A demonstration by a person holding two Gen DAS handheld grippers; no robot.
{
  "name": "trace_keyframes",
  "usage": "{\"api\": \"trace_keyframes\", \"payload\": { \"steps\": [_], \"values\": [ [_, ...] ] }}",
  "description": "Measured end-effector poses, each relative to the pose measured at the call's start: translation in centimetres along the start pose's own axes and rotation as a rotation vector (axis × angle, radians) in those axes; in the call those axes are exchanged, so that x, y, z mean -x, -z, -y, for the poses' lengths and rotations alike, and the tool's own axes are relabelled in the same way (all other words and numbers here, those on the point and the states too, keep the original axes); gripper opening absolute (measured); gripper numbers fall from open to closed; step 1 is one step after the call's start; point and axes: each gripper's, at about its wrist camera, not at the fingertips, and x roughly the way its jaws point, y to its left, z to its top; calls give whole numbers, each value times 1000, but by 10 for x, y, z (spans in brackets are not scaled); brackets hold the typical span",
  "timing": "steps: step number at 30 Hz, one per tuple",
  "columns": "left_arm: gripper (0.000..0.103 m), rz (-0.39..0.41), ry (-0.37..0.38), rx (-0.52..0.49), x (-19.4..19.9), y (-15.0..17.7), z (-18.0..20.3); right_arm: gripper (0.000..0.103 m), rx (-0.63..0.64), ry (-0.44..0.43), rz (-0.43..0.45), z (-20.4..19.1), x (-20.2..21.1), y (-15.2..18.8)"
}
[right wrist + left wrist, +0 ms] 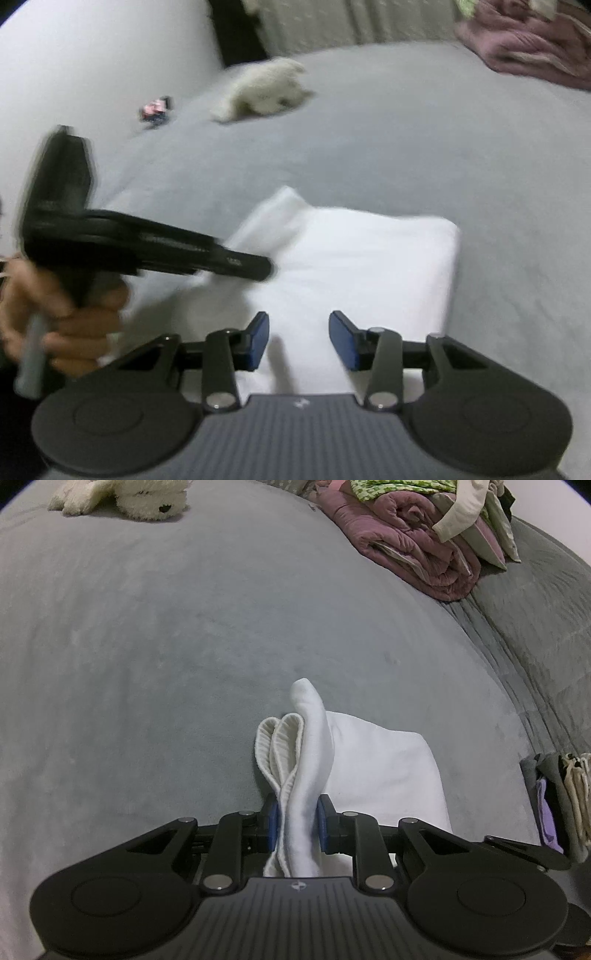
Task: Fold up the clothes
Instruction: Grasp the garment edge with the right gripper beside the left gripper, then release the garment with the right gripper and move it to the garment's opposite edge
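While the left gripper [297, 823] looks down across the grey bed [184, 646], its jaws are clenched on a bunched edge of the white garment [380, 771], which lies partly folded near the bed's near edge; a plush toy [125, 498] sits at the far edge and a heap of folded bedding [417, 550] at the far right corner. Seen from the right wrist, the right gripper [299, 341] hovers just over the white garment, jaws released with nothing between them, while a hand [70, 317] holds the left gripper beside it. To fold cleanly, I judge the pinched edge should be carried over flat and laid square on the far edge.
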Motion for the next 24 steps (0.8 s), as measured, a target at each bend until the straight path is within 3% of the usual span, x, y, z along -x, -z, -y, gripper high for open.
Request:
{"api": "trace_keyframes", "payload": {
  "steps": [24],
  "values": [
    [20, 2, -21, -29, 4, 4, 10, 31, 4, 244, 95, 23, -11, -16]
  ]
}}
